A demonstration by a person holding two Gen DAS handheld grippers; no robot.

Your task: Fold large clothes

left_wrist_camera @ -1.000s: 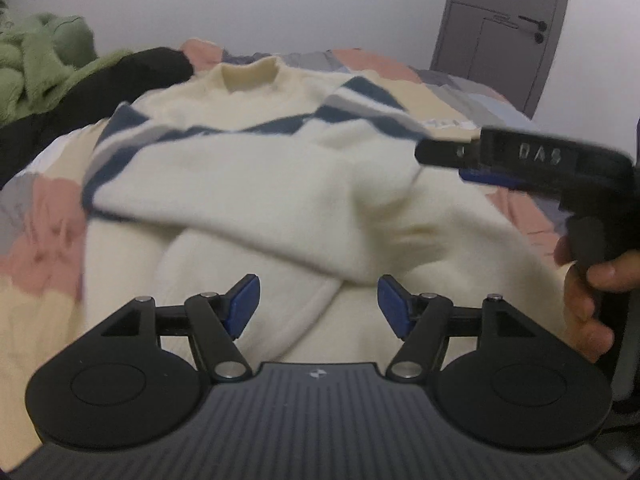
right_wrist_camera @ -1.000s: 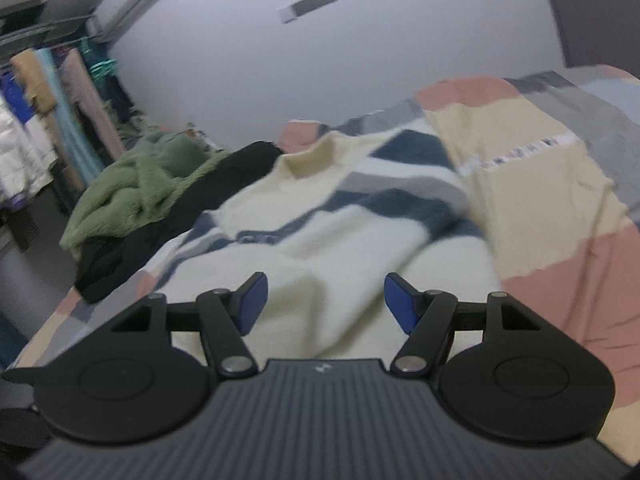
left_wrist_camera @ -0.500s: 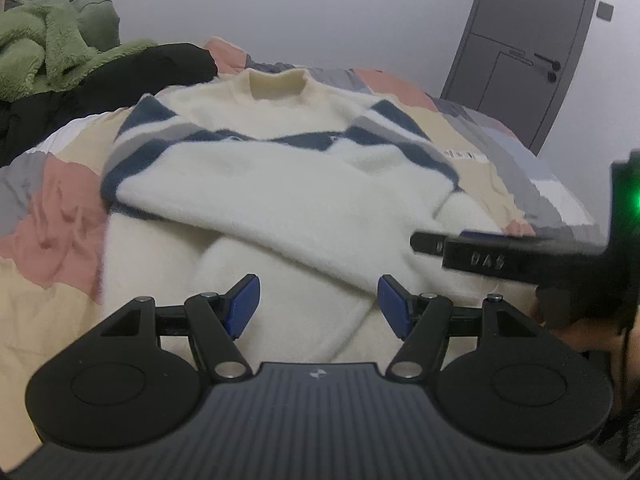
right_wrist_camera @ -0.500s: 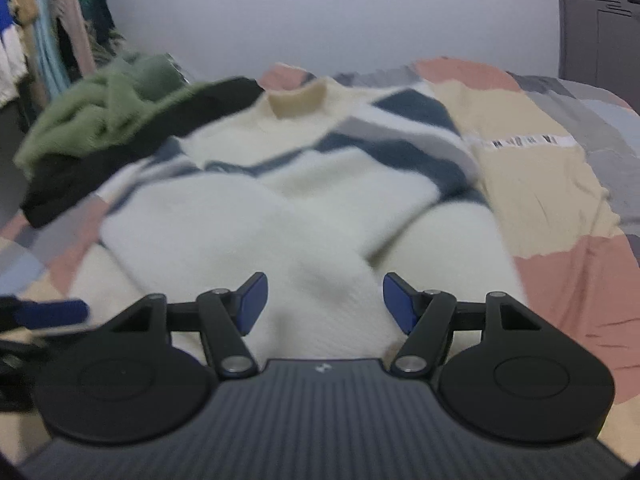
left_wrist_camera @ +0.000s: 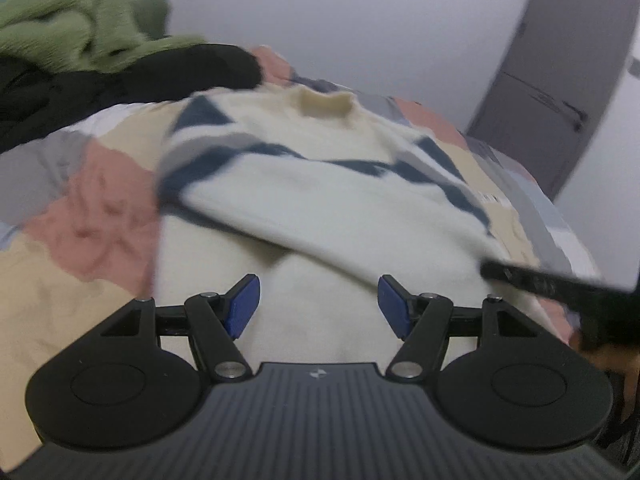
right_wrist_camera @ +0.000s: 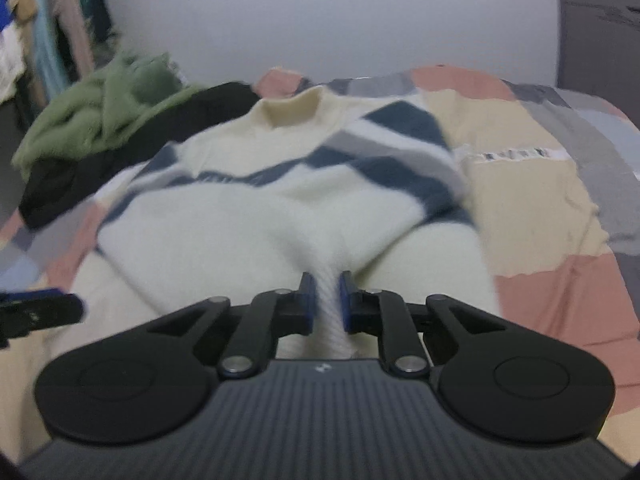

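A cream sweater (left_wrist_camera: 340,208) with navy and grey stripes lies collar-away on the bed, its sleeves folded across the body. My left gripper (left_wrist_camera: 318,308) hovers open over the sweater's lower body, with nothing between its blue pads. My right gripper (right_wrist_camera: 327,304) is closing its jaws, and the pads pinch a ribbed cream fold of the sweater (right_wrist_camera: 280,220) at its near edge. In the left wrist view, the right gripper (left_wrist_camera: 540,284) reaches in at the sweater's right edge. In the right wrist view, the left gripper (right_wrist_camera: 40,312) shows at the far left.
The sweater rests on a patchwork bedcover (left_wrist_camera: 100,208) of pink, beige and grey. A green fleece garment (left_wrist_camera: 80,28) and a black garment (left_wrist_camera: 120,80) are piled at the far left of the bed. A grey door (left_wrist_camera: 560,80) stands at the right. Hanging clothes (right_wrist_camera: 40,40) line the left wall.
The right gripper's jaws have gone from wide apart to pinched on a ribbed fold of the sweater. The left gripper has shifted sideways and rolled, staying open.
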